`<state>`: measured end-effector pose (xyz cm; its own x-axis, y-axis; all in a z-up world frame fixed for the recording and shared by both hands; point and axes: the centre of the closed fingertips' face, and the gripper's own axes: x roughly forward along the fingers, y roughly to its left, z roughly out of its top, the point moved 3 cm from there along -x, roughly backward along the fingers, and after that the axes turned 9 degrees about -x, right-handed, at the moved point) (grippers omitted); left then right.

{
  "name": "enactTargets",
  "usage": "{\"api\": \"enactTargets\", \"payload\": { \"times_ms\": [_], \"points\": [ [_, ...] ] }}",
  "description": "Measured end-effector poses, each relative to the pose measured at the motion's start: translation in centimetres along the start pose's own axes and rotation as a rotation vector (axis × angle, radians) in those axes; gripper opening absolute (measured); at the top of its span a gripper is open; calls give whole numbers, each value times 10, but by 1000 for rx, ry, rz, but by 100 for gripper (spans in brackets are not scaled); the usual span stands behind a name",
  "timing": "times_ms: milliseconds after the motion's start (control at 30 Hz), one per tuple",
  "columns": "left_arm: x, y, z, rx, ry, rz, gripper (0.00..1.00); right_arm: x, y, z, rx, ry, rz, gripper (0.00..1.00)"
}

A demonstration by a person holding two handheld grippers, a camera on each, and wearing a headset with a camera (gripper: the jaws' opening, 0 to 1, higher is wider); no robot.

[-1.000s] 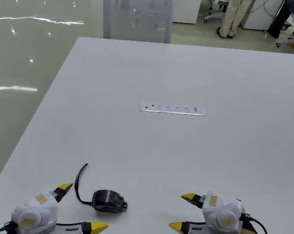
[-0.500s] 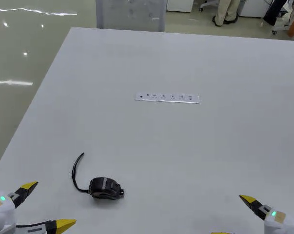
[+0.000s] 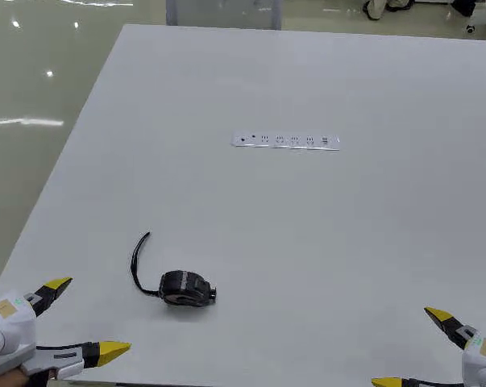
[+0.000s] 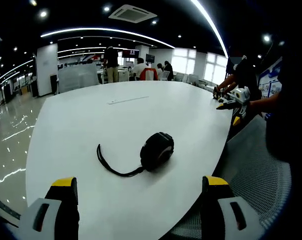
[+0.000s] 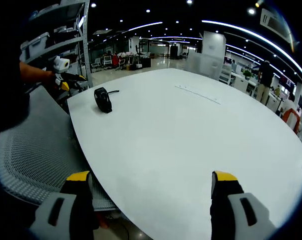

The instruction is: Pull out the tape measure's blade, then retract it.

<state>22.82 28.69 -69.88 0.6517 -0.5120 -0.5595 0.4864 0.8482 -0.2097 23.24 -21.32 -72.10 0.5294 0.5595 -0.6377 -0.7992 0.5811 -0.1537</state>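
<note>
Down at seven o'clock in the head view, the left gripper (image 3: 89, 315) ran off the corner, its white body sliced by the bottom and left edges. Over at five o'clock, the right gripper (image 3: 410, 347) fared worse: two yellow tips and a scrap of body, the rest past the frame. The tape measure (image 3: 186, 288) sat too small to make out its blade tip or any marking. Toward one o'clock from it, the power strip (image 3: 285, 141) had sockets that were mere specks. The right edge cut the table (image 3: 347, 242). In the left gripper view, the people (image 4: 110, 62) at twelve o'clock were tiny and blurred.
</note>
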Motion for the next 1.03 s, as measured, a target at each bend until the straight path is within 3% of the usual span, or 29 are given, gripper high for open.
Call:
{"api": "enactTargets", "payload": {
  "times_ms": [400, 533, 1033],
  "points": [
    [4, -2, 6, 0, -13, -11, 100, -4, -5, 3, 16, -8, -17, 100],
    [7, -3, 7, 2, -15, -14, 100, -4, -3, -1, -15, 19, -20, 98],
    [6, -3, 7, 8, -13, -11, 100, -9, -1, -6, 10, 14, -23, 99]
  ]
}}
